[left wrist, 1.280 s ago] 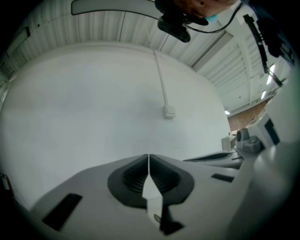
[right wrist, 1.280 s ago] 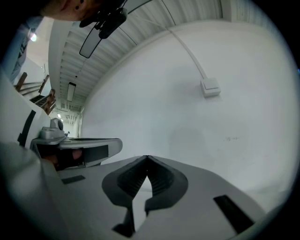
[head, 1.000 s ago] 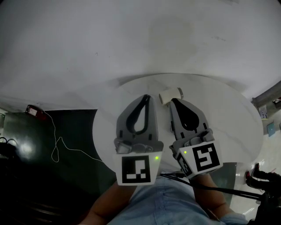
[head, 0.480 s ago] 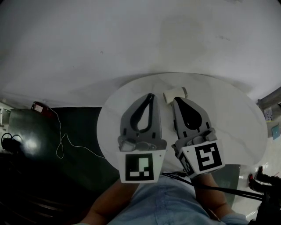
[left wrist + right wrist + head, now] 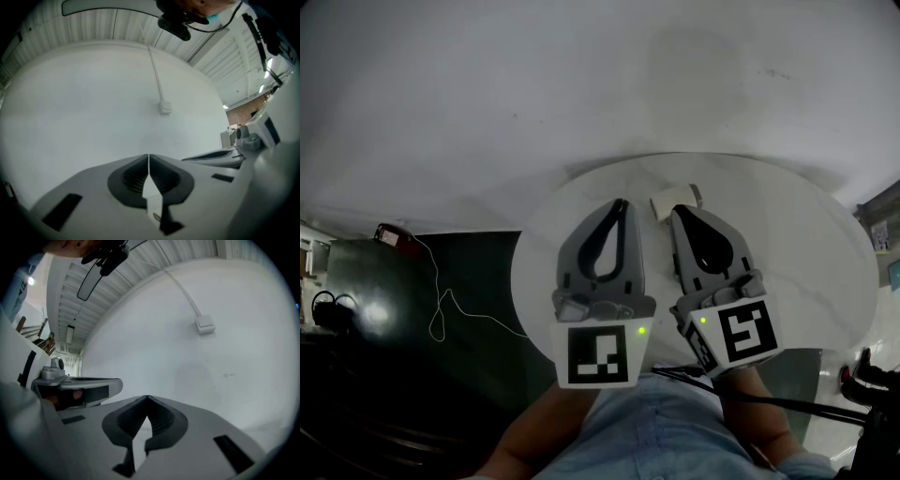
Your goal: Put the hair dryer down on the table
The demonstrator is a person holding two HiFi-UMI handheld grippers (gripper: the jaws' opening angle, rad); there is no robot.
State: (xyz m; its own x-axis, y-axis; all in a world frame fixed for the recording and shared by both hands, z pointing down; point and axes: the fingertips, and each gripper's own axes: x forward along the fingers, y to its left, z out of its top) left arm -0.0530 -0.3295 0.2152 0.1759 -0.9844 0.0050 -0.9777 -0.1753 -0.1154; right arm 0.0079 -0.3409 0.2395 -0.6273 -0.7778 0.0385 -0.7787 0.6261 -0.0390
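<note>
Over a round white table (image 5: 787, 244) I hold both grippers side by side, pointing away from me. My left gripper (image 5: 622, 202) is shut with nothing between its jaws; in the left gripper view (image 5: 148, 160) the tips meet against a bare white wall. My right gripper (image 5: 673, 213) is also shut and empty, its tips meeting in the right gripper view (image 5: 147, 400). A small cream barrel-shaped thing (image 5: 674, 200) lies on the table just beyond the right gripper's tips. It is too small to tell whether it is the hair dryer. Neither gripper view shows it.
Left of the table is dark floor with a thin white cord (image 5: 441, 305) and a red object (image 5: 391, 234). Black cables (image 5: 787, 405) run at the lower right near my lap. A white cable duct with a small box (image 5: 164, 107) runs down the wall ahead.
The head view has shifted slightly, so the table and floor sit a little further right. Both grippers keep the same shut, side-by-side pose.
</note>
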